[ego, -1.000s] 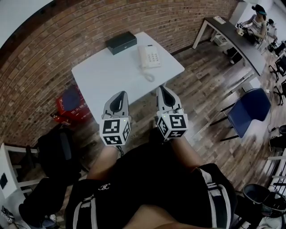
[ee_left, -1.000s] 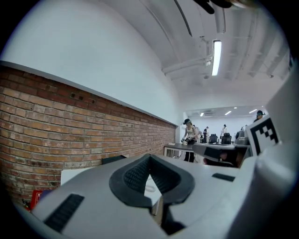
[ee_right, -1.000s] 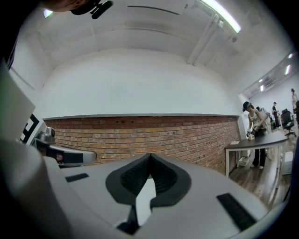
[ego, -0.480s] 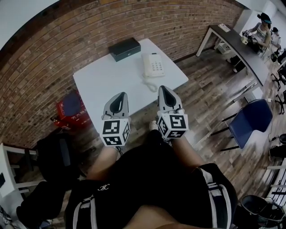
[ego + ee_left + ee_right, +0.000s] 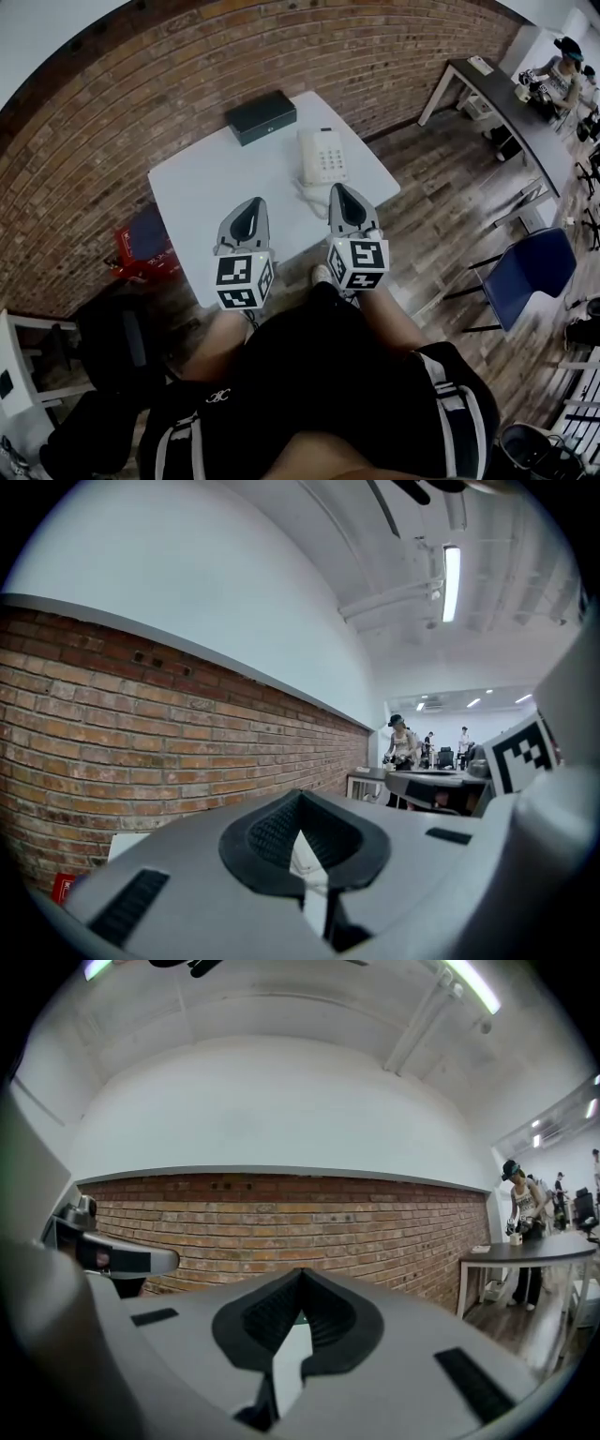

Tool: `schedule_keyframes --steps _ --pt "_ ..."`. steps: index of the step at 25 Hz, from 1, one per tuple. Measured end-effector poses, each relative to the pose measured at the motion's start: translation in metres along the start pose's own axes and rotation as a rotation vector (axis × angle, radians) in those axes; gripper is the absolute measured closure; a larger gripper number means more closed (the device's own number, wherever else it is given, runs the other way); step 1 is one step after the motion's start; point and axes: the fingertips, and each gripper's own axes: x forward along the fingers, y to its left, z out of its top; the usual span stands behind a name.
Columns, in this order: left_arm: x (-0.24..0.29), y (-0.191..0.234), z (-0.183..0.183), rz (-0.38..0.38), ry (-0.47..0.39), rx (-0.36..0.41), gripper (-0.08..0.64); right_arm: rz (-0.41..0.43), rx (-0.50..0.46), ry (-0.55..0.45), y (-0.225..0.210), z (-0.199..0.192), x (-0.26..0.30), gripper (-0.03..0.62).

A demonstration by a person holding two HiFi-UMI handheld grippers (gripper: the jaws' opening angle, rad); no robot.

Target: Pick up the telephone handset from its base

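A white desk telephone sits on the white table, near its right front corner. Its handset lies on the left side of the base, and a coiled cord trails toward the table's front edge. My left gripper hovers over the table's front edge, left of the phone, shut and empty. My right gripper is just short of the phone, over the front edge, also shut and empty. In the left gripper view and the right gripper view, the fingertips meet in front of a brick wall.
A black box lies at the table's far edge against the brick wall. A red crate stands on the floor left of the table. Dark bags lie further left. A blue chair and a dark desk with people are on the right.
The table and phone have come closer and lower in the head view. Both grippers have advanced toward them, side by side, and stayed shut.
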Motion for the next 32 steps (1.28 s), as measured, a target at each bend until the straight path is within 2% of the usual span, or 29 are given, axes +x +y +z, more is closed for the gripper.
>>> schedule_keyframes --steps 13,17,24,32 --pt "0.109 0.006 0.007 0.078 0.051 -0.035 0.558 0.139 0.039 0.098 -0.048 -0.017 0.101 0.595" --pt "0.142 0.000 0.004 0.101 0.085 -0.029 0.558 0.188 0.045 0.123 -0.065 -0.025 0.127 0.595" --pt "0.193 0.000 0.005 0.150 0.090 -0.026 0.558 0.247 0.056 0.157 -0.086 -0.042 0.176 0.595" --pt "0.213 0.025 -0.005 0.200 0.134 -0.040 0.558 0.256 0.049 0.229 -0.088 -0.061 0.214 0.595"
